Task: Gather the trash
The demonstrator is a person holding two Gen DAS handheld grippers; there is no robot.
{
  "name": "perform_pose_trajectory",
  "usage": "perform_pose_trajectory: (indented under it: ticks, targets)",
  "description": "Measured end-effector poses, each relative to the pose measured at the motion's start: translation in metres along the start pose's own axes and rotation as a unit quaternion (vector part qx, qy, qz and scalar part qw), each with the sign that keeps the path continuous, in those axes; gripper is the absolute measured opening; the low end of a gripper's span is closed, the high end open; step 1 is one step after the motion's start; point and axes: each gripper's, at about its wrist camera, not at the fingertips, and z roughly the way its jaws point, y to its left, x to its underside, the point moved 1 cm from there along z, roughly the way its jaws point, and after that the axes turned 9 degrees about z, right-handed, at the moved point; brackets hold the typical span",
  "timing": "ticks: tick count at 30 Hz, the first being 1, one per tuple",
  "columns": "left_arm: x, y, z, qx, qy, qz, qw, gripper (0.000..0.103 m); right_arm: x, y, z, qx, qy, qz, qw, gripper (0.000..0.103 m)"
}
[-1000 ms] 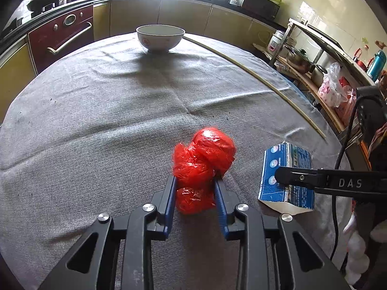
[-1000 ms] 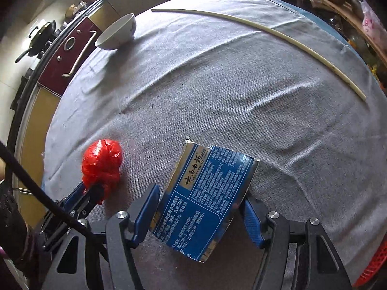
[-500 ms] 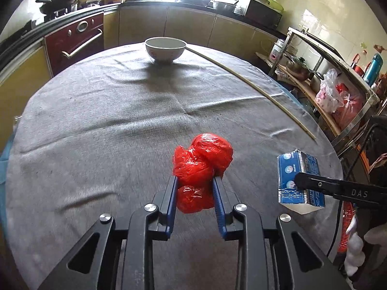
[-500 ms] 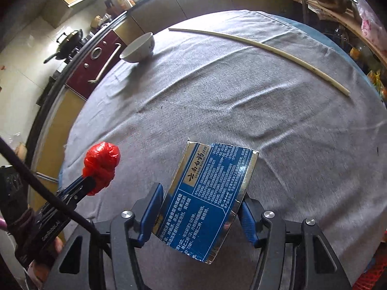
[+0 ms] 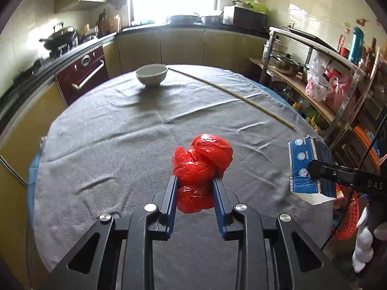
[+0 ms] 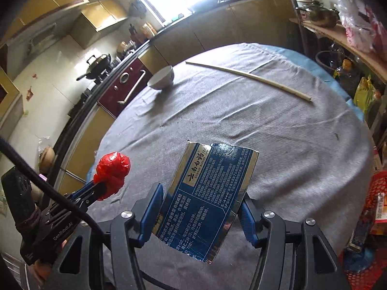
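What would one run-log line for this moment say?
left gripper: shut on red bag | right gripper: shut on blue carton | both lifted off table

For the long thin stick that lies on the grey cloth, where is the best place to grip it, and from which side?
Grip the stick near its bare near end, coming from above with the fingers across it. It lies flat on the cloth, slim and long, so only its narrow width fits a claw; the far end lies close to the bowl.

Crinkled, glossy red plastic bag [image 5: 202, 166] sits between the left gripper's [image 5: 195, 188] matt blue pads. Ahead lies matt grey woven tablecloth [image 5: 116, 130], a glazed ceramic bowl [image 5: 152, 74], a smooth pale stick [image 5: 237, 95]. Right gripper's [image 6: 202, 207] carton [image 6: 205, 198]: shiny printed card.
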Motion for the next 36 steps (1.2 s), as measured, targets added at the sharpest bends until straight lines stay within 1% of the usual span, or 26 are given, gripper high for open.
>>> perform_pose_trajectory:
  ticks: [6,13,19,24,25,26,27,33,36]
  targets:
    - [0.002,-0.030,-0.018,-0.008,-0.010,0.025,0.9996,0.030,0.015,-0.021,-0.035,-0.003,-0.028,-0.001,1.000,0.062]
    - [0.006,-0.057,-0.031,-0.016,-0.012,0.048,0.9986,0.030,0.028,-0.038,-0.060,-0.010,-0.045,0.009,0.999,0.062]
    - [0.012,-0.071,-0.048,-0.031,-0.020,0.056,0.9977,0.030,0.037,-0.037,-0.079,-0.022,-0.062,0.003,0.998,0.062]
    - [0.017,-0.082,-0.063,-0.044,-0.028,0.062,0.9967,0.030,0.047,-0.034,-0.090,-0.039,-0.068,-0.003,0.997,0.062]
    - [0.019,-0.085,-0.066,-0.047,-0.030,0.065,0.9963,0.027,0.049,-0.034,-0.092,-0.042,-0.068,-0.004,0.997,0.062]
    - [0.020,-0.089,-0.069,-0.050,-0.031,0.068,0.9960,0.020,0.052,-0.034,-0.094,-0.045,-0.070,-0.005,0.997,0.062]
    - [0.021,-0.090,-0.071,-0.050,-0.030,0.070,0.9958,0.018,0.053,-0.034,-0.097,-0.047,-0.071,-0.006,0.996,0.062]
    - [0.026,-0.106,-0.082,-0.053,-0.037,0.083,0.9944,0.018,0.063,-0.037,-0.112,-0.061,-0.085,-0.008,0.994,0.062]
    - [0.028,-0.102,-0.082,-0.052,-0.042,0.073,0.9951,0.018,0.065,-0.041,-0.116,-0.065,-0.087,-0.006,0.994,0.062]
